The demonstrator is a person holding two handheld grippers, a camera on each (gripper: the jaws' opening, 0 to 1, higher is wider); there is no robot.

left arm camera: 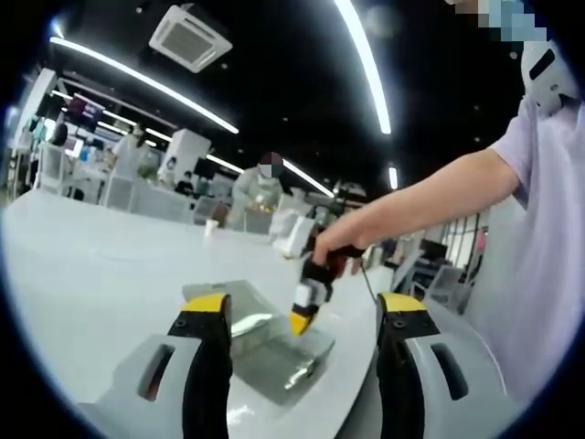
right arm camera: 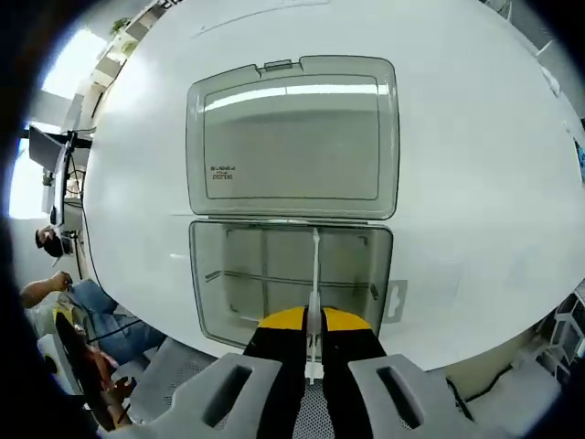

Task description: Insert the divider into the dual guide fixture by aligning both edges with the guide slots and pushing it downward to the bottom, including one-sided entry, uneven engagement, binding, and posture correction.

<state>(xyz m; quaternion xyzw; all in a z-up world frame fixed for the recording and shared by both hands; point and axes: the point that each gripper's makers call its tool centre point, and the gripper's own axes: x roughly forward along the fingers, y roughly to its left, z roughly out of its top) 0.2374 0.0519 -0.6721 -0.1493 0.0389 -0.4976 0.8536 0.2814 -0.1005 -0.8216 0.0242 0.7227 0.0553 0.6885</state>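
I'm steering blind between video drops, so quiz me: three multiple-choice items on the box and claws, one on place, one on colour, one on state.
1. Where is the divider?
A. flat on the table
B. standing in the open box
C. on the lid

2. What colour are the claw tips?
A. yellow
B. red
C. blue

3. How does the left claw stand?
A. shut on the divider
B. open, holding nothing
C. shut on the lid

Answers: 1 B, the right claw holds it upright over the box. 2 A, yellow pads show on both. 3 B, its jaws stand wide apart above the table.

divider (right arm camera: 315, 274) upright inside box (right arm camera: 210, 274)
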